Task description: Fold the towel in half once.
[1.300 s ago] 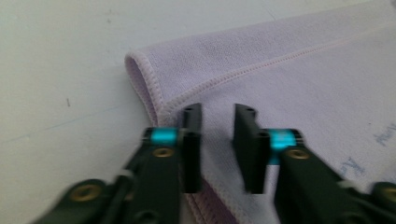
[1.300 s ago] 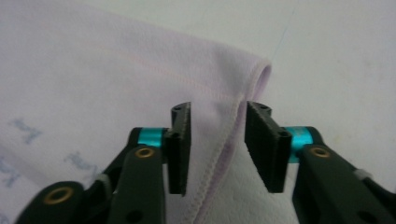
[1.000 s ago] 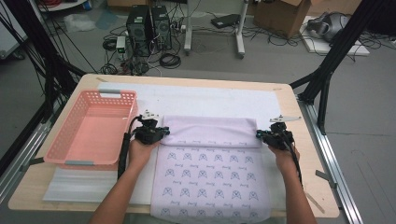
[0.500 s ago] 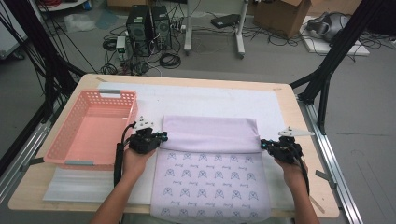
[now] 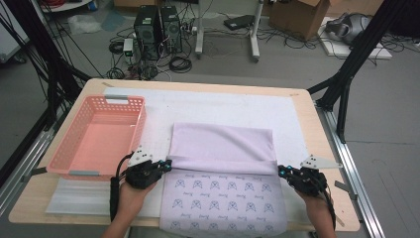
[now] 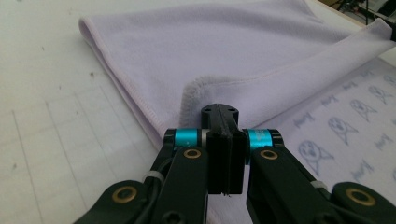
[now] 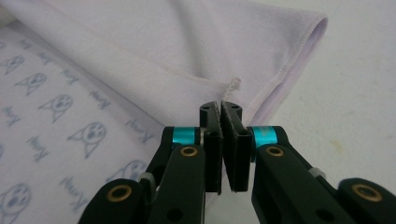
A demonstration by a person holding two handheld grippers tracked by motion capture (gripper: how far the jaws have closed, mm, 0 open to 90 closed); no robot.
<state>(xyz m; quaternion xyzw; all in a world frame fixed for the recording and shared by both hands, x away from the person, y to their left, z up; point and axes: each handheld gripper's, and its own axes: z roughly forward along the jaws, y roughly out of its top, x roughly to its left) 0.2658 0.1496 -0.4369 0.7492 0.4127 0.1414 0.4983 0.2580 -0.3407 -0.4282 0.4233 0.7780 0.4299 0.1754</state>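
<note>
A lavender towel (image 5: 223, 146) lies on the white mat, its far part folded over toward me with the plain side up. The cat-printed side (image 5: 223, 201) shows nearer me. My left gripper (image 5: 167, 165) is shut on the left corner of the folded edge. In the left gripper view its tips (image 6: 219, 112) pinch the hemmed corner (image 6: 191, 91). My right gripper (image 5: 281, 171) is shut on the right corner. In the right gripper view its tips (image 7: 220, 109) grip the cloth just below the frayed corner (image 7: 233, 84).
A pink plastic basket (image 5: 140, 121) stands left of the towel, close to my left gripper. The white mat (image 5: 223, 106) covers most of the wooden table (image 5: 198, 85). Black frame posts stand at both far sides, and cables and computers lie on the floor beyond.
Both grippers have moved toward me with the towel's corners in them. The folded flap has grown wider and covers more of the printed side.
</note>
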